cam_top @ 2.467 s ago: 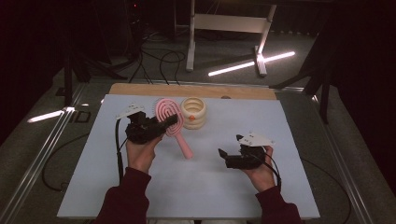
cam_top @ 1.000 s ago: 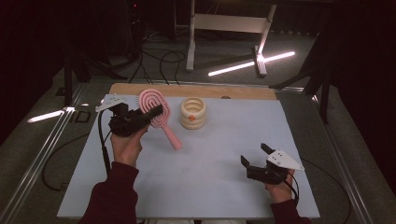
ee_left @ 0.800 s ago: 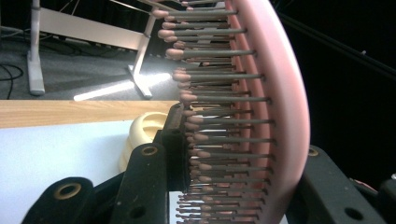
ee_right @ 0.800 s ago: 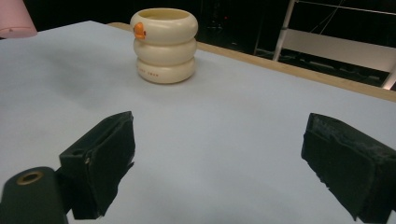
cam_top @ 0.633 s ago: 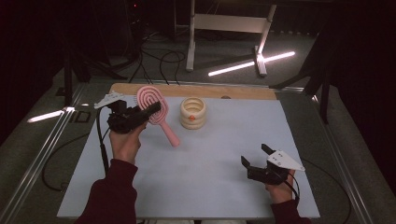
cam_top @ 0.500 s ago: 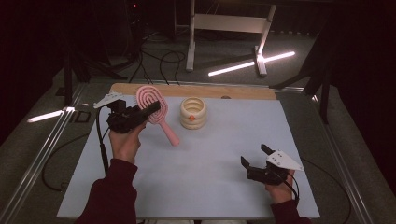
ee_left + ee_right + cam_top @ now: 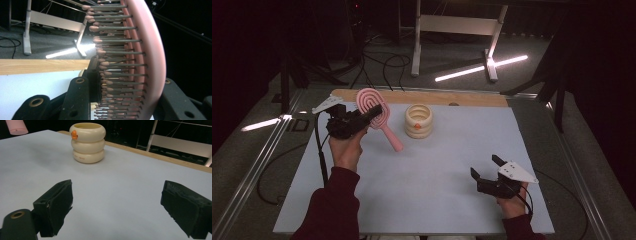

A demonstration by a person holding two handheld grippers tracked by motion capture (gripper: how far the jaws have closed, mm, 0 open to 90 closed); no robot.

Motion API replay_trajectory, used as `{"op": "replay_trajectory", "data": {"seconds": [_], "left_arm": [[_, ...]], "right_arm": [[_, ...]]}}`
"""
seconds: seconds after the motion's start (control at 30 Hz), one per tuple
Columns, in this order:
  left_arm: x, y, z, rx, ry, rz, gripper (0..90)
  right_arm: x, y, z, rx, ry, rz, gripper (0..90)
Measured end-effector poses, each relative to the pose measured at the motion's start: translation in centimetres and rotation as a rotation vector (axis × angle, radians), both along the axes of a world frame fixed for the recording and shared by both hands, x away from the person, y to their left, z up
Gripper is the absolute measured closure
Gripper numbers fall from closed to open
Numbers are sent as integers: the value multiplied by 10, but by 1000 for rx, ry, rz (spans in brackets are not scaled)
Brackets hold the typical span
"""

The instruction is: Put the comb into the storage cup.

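Pink hairbrush [image 7: 374, 112], lifted off the table and clamped by its oval head in the left gripper [image 7: 362, 119], handle slanting down to the right toward the cream holder [image 7: 418, 120]. Compared with a second ago: nearly the same spot above the table's far-left corner, head only a touch farther left and higher; two and a half seconds back, lower and nearer the holder. In the left gripper view, curved smooth pink plastic back [image 7: 150, 57], rows of thin grey bristles with rounded pink tips, pressed between the black jaws. Holder: three stacked glossy rings, small orange knob on its side [image 7: 87, 142]. Right gripper [image 7: 490, 172] at the near-right of the pale blue mat [image 7: 437, 170], padded jaws spread wide, nothing between them, unmoved since a second ago.
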State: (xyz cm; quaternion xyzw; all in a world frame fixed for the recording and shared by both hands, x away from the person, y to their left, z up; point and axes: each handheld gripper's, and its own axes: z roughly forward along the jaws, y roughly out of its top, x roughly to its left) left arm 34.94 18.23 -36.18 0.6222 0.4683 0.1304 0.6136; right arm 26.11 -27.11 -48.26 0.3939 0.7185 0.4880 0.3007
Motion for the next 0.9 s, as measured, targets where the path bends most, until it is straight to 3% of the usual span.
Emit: {"op": "replay_trajectory", "data": {"seconds": [0.5,0.67,0.9], "left_arm": [[11,-3,9,14,-20,8,643],[16,-6,12,46,-27,8,642],[23,-8,12,56,-29,17,642]], "right_arm": [[0,0,-1,-3,8,1,106],[-1,-1,-1,2,8,0,106],[-1,-2,-1,6,8,-4,106]]}}
